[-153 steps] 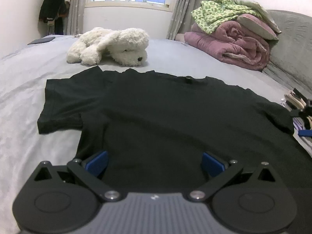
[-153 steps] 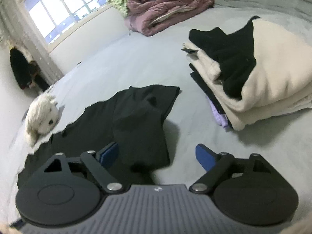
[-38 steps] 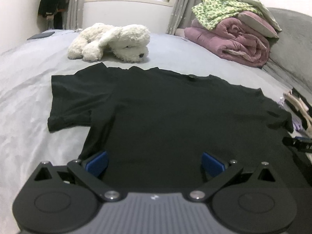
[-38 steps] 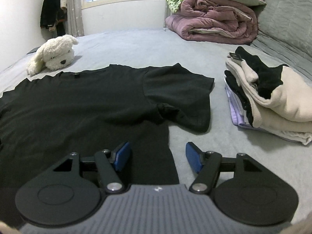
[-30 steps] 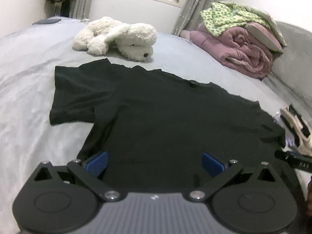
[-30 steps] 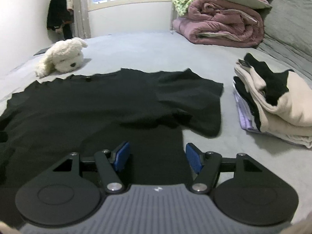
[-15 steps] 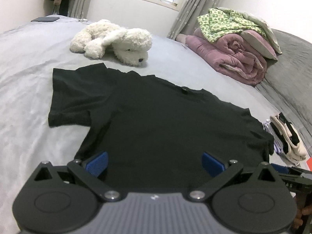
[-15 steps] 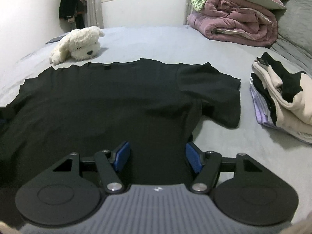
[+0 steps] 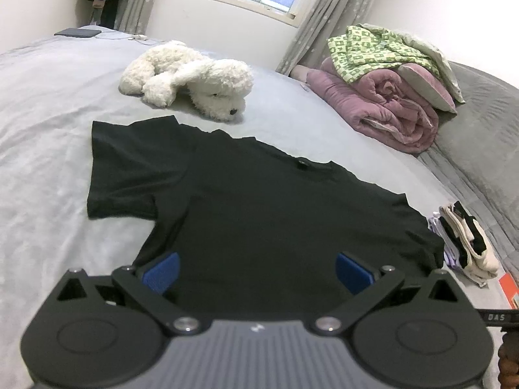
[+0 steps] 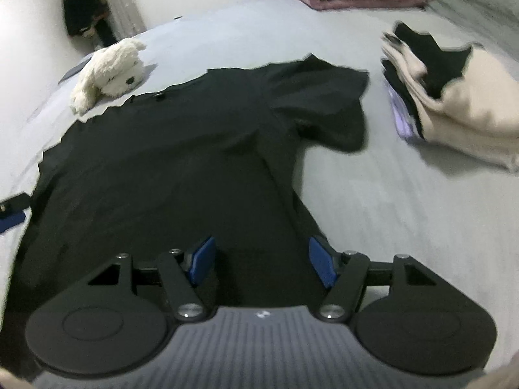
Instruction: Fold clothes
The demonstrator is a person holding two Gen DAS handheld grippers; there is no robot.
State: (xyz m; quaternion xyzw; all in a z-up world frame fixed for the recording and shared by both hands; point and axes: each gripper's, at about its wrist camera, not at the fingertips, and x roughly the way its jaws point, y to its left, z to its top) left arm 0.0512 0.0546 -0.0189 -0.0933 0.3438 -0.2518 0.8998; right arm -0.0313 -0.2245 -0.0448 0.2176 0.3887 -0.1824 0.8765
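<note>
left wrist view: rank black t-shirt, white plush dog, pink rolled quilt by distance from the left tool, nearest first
1. black t-shirt: right in front of the open left tool, spread flat on the bed.
2. white plush dog: beyond the shirt's collar, up left.
3. pink rolled quilt: farthest, up right, under the green patterned blanket.

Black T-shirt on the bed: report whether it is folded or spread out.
Spread out. The black T-shirt lies flat on the grey bed, both short sleeves extended sideways and the collar visible; no fold has been made yet.
</note>
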